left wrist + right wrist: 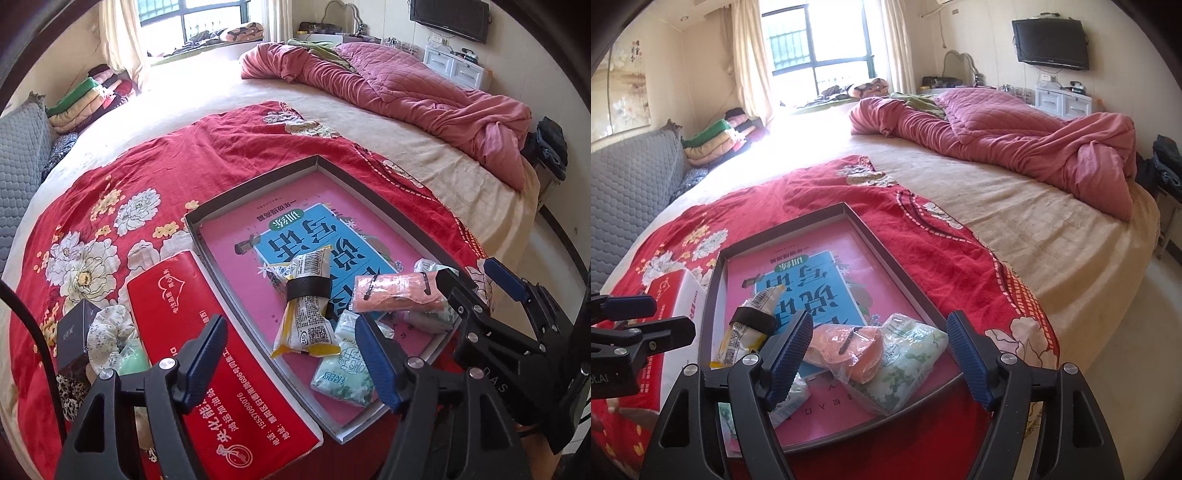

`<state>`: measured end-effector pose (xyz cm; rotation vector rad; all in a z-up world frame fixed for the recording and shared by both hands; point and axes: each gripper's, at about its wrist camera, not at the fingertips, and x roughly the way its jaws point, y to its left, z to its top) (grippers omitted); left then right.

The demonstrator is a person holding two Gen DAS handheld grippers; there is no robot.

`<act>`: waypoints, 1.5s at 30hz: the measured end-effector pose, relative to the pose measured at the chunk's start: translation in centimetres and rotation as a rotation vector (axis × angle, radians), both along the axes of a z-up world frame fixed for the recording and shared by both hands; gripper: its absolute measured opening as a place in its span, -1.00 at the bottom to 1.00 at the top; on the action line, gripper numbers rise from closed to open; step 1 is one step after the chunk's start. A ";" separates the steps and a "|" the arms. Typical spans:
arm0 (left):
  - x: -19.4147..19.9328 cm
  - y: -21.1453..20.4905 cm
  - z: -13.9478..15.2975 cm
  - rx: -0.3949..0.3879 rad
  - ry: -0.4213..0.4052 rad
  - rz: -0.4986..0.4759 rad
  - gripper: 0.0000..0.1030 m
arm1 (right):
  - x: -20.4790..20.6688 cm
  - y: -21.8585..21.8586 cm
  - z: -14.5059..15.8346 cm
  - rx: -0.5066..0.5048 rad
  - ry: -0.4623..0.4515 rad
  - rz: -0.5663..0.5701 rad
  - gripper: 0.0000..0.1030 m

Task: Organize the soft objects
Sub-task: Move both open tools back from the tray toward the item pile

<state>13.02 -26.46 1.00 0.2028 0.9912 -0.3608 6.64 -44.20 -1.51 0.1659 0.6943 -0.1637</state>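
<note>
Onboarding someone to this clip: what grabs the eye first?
The red floral blanket spread over the bed, with a shallow grey tray on it holding a pink-and-blue book and soft packets. A red tissue pack lies left of the tray. Both the left gripper and right gripper hang open over it.

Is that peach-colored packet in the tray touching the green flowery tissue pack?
Touching. In the right wrist view, the peach packet lies overlapping the green tissue pack, resting on its edge with no gap between them.
</note>
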 end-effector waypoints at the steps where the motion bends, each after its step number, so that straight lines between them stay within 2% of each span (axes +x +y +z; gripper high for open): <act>1: -0.1 0.2 0.2 -0.005 -0.005 0.001 0.38 | -0.1 0.0 0.2 -0.005 -0.007 -0.005 0.48; 24: -2.8 4.5 3.5 -0.054 -0.063 0.056 0.45 | -2.3 1.0 4.1 -0.026 -0.061 -0.038 0.50; 45: -4.7 10.1 7.3 -0.088 -0.126 0.143 0.46 | -4.1 5.5 9.5 -0.092 -0.148 0.064 0.50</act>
